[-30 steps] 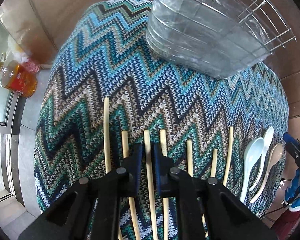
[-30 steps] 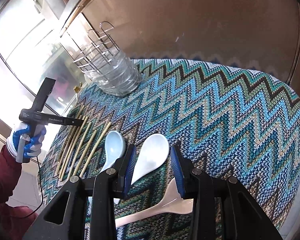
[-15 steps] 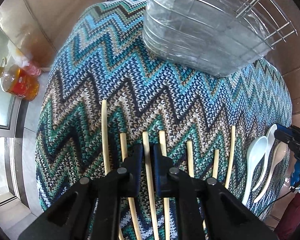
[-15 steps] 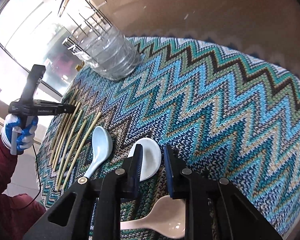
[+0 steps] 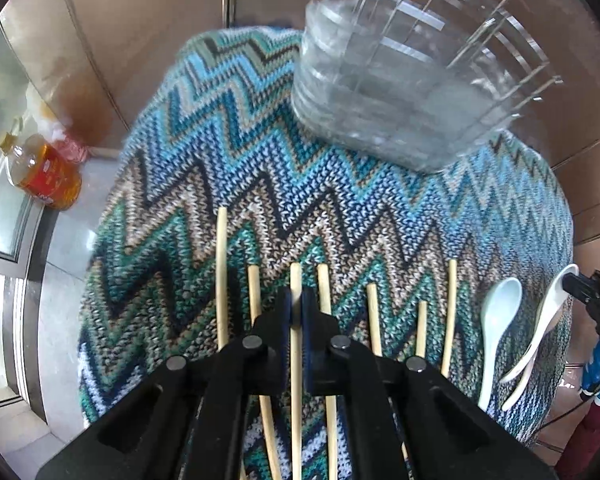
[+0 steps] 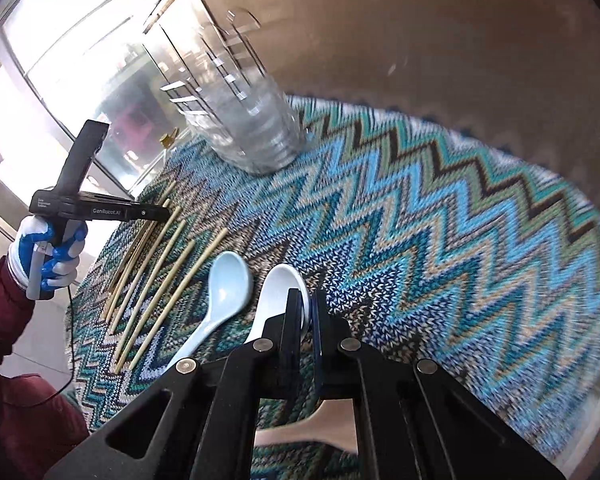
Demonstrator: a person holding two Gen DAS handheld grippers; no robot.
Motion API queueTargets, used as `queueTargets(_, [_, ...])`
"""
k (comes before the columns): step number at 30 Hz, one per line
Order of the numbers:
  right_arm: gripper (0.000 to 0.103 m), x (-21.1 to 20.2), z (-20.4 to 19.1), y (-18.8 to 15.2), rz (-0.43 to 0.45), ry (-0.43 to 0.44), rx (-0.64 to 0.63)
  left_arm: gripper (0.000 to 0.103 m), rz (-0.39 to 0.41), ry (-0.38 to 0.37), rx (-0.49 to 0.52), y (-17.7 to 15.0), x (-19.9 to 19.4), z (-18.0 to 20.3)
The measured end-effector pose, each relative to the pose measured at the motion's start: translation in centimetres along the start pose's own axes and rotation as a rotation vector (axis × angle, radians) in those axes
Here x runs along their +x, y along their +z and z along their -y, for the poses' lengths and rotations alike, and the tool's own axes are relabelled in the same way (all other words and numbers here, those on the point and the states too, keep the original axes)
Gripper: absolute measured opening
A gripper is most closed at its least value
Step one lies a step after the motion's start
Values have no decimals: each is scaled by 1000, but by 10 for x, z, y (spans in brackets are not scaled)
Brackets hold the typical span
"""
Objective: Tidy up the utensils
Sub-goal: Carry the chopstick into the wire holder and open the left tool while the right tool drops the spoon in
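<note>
The left gripper (image 5: 296, 308) is clamped on a light, stiff chopstick (image 5: 295, 280) near the tabletop's (image 5: 340, 200) front edge, while the right gripper (image 6: 306, 312) pinches the white spoon's (image 6: 276, 292) slippery, breakable bowl rim at the front edge beside it.

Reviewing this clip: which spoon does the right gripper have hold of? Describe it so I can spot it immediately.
On the zigzag cloth, right of the row of chopsticks, three spoons lie together. The held one is the white spoon in the middle, its bowl rim pinched by the right gripper; the pale blue spoon lies left, the beige spoon under the gripper.
</note>
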State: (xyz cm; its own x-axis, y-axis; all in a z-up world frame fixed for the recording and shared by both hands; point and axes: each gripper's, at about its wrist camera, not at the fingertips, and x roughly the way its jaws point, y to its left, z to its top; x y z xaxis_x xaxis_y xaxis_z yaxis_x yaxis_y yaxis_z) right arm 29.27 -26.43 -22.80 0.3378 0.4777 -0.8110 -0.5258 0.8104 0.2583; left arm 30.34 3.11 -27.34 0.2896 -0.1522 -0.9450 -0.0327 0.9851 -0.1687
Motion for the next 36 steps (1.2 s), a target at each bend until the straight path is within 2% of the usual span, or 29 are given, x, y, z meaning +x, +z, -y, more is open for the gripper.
queueTargets(3, [5,-24,-20,-4,41,-68,-25,4,53,-30,8,-11,-22,0])
queueTargets(7, [5,-57,-38,-7,101,-113,-37,4,127,-73,15,-26,-60,0])
queueTargets(11, [5,-92,-69,2,186,-154,-52,4,251,-111,26,-33,-110,-1])
queueTargets(17, [5,-118,-116,48,323,-214,-101,4,478,-166,-2,-1,-185,-7])
queueTargets(23, [5,-112,-142,109,451,-282,-133,4,753,-208,-84,47,-249,-10])
queueTargets(27, [5,-93,-146,144,526,-343,-159,4,904,-202,-147,84,-258,0])
queueTargets(29, [5,-83,-141,151,543,-373,-165,4,951,-186,-177,99,-251,5])
queueTargets(33, [5,-58,-128,166,573,-420,-175,4,1024,-104,-209,118,-226,21])
queueTargets(36, [5,-38,-123,170,577,-448,-186,4,1034,-49,-207,131,-201,27])
